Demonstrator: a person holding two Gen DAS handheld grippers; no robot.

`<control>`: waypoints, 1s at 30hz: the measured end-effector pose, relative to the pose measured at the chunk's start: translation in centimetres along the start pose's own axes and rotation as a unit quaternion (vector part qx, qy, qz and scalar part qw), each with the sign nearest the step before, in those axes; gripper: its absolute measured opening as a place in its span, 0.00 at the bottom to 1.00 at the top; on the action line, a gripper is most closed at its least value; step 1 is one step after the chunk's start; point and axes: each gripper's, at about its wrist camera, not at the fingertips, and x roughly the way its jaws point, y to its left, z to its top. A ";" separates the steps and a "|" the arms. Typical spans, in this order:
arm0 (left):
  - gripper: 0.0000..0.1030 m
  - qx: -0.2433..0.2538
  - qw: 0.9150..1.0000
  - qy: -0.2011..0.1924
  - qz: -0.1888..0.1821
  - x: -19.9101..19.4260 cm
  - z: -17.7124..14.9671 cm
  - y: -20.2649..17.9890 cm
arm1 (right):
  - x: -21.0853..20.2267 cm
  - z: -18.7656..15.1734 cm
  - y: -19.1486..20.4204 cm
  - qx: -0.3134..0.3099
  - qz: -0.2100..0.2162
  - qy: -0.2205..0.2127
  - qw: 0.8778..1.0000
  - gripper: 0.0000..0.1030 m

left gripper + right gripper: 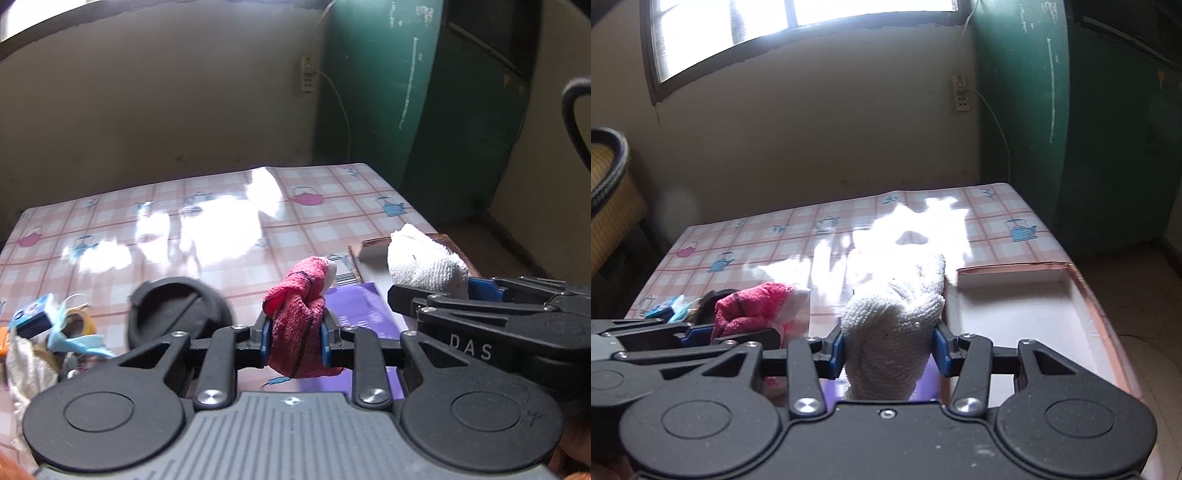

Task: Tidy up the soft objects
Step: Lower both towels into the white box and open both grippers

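Observation:
My left gripper point(295, 338) is shut on a bunched pink cloth point(301, 295), which stands up between the blue pads above the checked tablecloth point(184, 221). My right gripper point(890, 347) is shut on a crumpled white towel point(897, 317). The two grippers sit side by side, the right one close on the left one's right. The white towel point(424, 262) and the right gripper's black body show in the left wrist view. In the right wrist view, the pink cloth point(750, 306) appears at the left. A shallow open cardboard box point(1089, 295) lies at the table's right edge, just right of the white towel.
A black round lid point(181, 314), tape rolls point(79, 323), a blue mask point(77, 341) and a white rag point(26, 365) clutter the table's near left. A purple sheet point(365, 317) lies under the grippers. A green cabinet point(1071, 129) stands behind the table's right corner; a woven basket point(609, 192) is at far left.

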 end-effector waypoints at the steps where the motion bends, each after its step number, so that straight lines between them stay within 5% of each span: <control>1: 0.26 0.003 1.000 0.001 -0.004 0.1 0.0 -0.5 | 0.0 0.1 -0.6 0.001 -0.003 0.000 1.000 0.54; 19: 0.27 0.029 0.997 0.021 -0.062 5.2 1.0 -7.9 | 2.1 2.1 -10.5 -0.003 -0.049 0.019 0.999 0.56; 24: 0.48 0.034 0.995 0.015 -0.090 5.7 1.1 -9.5 | 2.6 3.0 -11.6 -0.002 -0.061 0.005 0.998 0.75; 28: 0.70 0.039 0.995 0.004 -0.092 5.1 0.9 -9.8 | 1.6 3.2 -12.2 0.012 -0.057 -0.006 0.998 0.76; 30: 0.74 0.037 0.996 -0.001 -0.080 4.7 1.0 -9.7 | 1.0 3.0 -11.9 0.010 -0.056 -0.006 0.998 0.77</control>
